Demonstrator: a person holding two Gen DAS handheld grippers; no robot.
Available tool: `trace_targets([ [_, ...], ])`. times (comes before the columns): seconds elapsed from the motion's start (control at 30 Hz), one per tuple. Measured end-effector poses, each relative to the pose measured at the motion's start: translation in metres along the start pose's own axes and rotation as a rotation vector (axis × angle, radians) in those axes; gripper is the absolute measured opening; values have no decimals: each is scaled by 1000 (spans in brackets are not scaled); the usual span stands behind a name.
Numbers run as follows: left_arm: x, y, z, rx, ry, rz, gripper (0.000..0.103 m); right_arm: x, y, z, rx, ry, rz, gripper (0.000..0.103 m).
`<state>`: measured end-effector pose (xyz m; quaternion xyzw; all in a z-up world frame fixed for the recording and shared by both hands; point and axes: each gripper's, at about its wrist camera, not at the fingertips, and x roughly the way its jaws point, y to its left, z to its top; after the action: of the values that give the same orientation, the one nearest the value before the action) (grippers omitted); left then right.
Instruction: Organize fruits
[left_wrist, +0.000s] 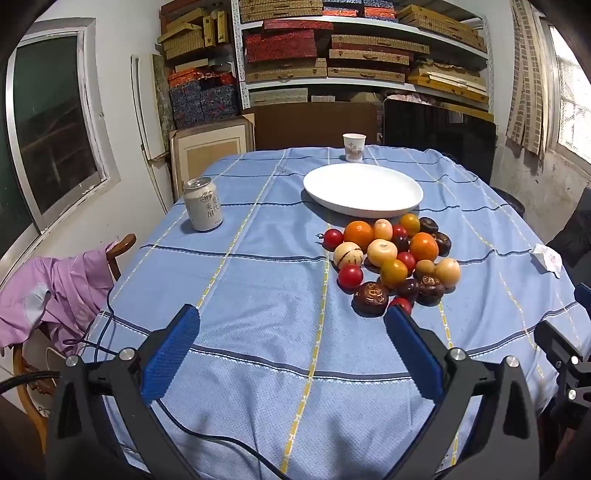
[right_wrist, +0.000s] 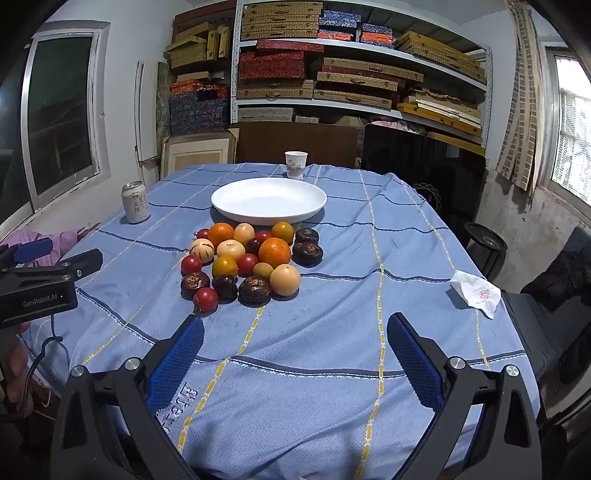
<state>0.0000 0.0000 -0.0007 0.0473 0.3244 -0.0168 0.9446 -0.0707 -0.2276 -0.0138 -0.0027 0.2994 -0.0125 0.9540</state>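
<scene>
Hovering wide open and empty, left claw (left_wrist: 291, 321) and right claw (right_wrist: 295, 328) face piled mixed-colour round fruits (right_wrist: 251, 262) below centre-frame round white plate (right_wrist: 269, 201).

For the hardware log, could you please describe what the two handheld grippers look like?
Both the left gripper and the right gripper have black angular frames with silver bolts, and jaws lined with blue textured pads. In the right wrist view, the left unit's black body is marked GenRobot.AI, with a dark cable hanging beneath it.
</scene>
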Motion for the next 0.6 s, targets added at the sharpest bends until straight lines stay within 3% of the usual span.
trace_targets([
  [0.6,2,-1,-1,-2,0,3,99,4,-2,0,6,7,-1,100],
])
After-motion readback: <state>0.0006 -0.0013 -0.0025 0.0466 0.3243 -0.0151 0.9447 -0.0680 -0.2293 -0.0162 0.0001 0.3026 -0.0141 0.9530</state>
